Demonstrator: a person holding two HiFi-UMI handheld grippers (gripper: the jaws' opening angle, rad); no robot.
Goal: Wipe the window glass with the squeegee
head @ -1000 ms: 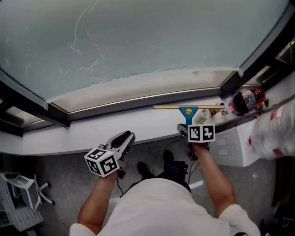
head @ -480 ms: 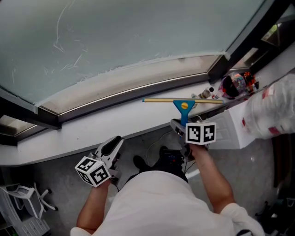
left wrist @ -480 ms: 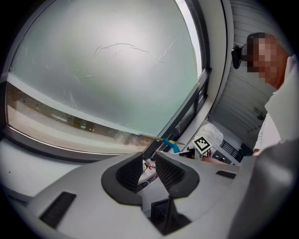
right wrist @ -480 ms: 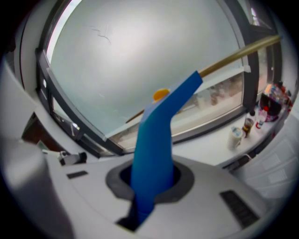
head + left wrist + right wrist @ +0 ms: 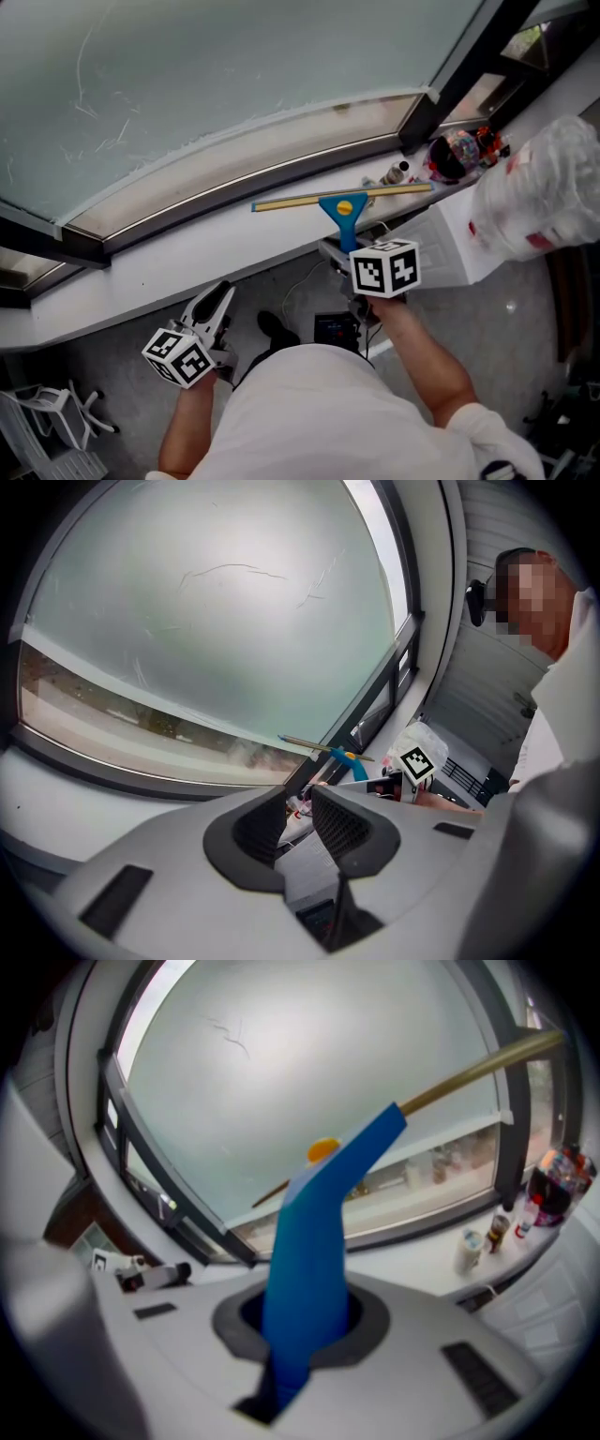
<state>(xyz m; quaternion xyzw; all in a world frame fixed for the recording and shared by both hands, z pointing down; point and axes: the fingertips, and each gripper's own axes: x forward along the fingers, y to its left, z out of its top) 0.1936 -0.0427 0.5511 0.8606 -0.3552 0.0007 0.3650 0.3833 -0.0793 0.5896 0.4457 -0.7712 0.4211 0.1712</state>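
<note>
Head view, window glass (image 5: 234, 75): pale and frosted-looking, faint scratch-like streaks at upper left, dark frame below and at right.
Head view, sill (image 5: 169, 267): white ledge running under the frame.
Head view, squeegee (image 5: 343, 208): blue handle with an orange dot, long tan blade; held out over the sill, blade lying roughly along the frame's lower rail; contact with the glass not discernible.
Head view, right gripper (image 5: 339, 248): right of centre, clamped on the lower end of the blue handle.
Head view, left gripper (image 5: 217, 298): low at left, under the sill's edge, well apart from the squeegee, pointed toward the sill.
Head view, small bottles (image 5: 398, 172): on the sill's right end, near the blade's right tip.
Head view, plastic bag (image 5: 544, 202): far right, translucent with red marks.
Left gripper view, jaws: a little apart, nothing between them; squeegee and right gripper small in the distance, right of centre.
Right gripper view, jaws: closed tight on the blue handle, which rises from between them; tan blade crossing the upper right before the glass.
</note>
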